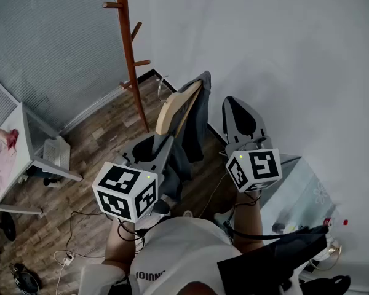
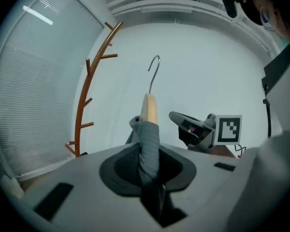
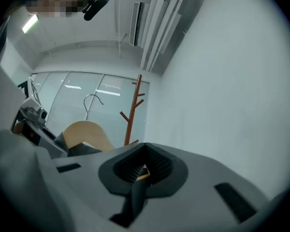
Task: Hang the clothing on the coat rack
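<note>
- Clamped with the left tongs (image 2: 149,166) on a fold of the grey clothing (image 2: 149,144), itself draped over a wooden hanger (image 2: 149,109).
- Held up in the air over the wood floor (image 1: 98,137), short of the coat rack (image 1: 129,48) at the floor's far edge, not touching it.
- Topped by a metal hook (image 2: 153,79) pointing up, clear of every peg (image 1: 112,5).
- Pressed together on nothing at the right tongs (image 3: 141,172), raised just right of the clothing.

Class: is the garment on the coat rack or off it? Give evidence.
Off. The left gripper holds the grey garment on its wooden hanger; the hook is in open air, apart from the coat rack.
</note>
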{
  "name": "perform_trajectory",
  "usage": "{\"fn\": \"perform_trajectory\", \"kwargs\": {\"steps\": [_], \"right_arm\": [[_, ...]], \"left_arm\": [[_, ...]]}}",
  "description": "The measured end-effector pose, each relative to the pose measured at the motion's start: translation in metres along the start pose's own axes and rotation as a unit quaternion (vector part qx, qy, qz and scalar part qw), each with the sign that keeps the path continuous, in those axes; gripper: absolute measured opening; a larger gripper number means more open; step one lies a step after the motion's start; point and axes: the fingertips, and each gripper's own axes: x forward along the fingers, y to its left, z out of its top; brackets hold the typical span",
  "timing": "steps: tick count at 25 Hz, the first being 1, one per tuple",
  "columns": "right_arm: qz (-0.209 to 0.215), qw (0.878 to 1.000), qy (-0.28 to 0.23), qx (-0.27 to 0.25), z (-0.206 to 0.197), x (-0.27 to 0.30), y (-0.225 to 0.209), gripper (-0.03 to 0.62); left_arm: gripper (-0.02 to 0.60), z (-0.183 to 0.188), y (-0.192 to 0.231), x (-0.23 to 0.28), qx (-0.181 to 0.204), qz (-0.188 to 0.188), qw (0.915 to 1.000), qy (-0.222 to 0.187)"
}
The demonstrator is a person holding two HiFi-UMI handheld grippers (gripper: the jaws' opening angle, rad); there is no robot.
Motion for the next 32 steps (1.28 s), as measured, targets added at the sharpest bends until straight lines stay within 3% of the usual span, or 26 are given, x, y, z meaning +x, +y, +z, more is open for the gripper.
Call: {"fn": "perform_trajectory", "kwargs": {"steps": [17, 32], "right_arm": [[0.006, 1.000, 0.015, -0.009, -0.010, 0.019, 0.005, 0.020], [-0.078, 0.996, 0.015, 0.051, -0.031, 0.021, 0.019, 0.021]], "left_arm": [[0.074, -0.003, 0.010, 0.015, 0.003, -0.008, 0.9998, 0.016], [0.075, 0.029, 0.053, 0.029, -0.035, -0.038, 0.9986, -0.010]]}}
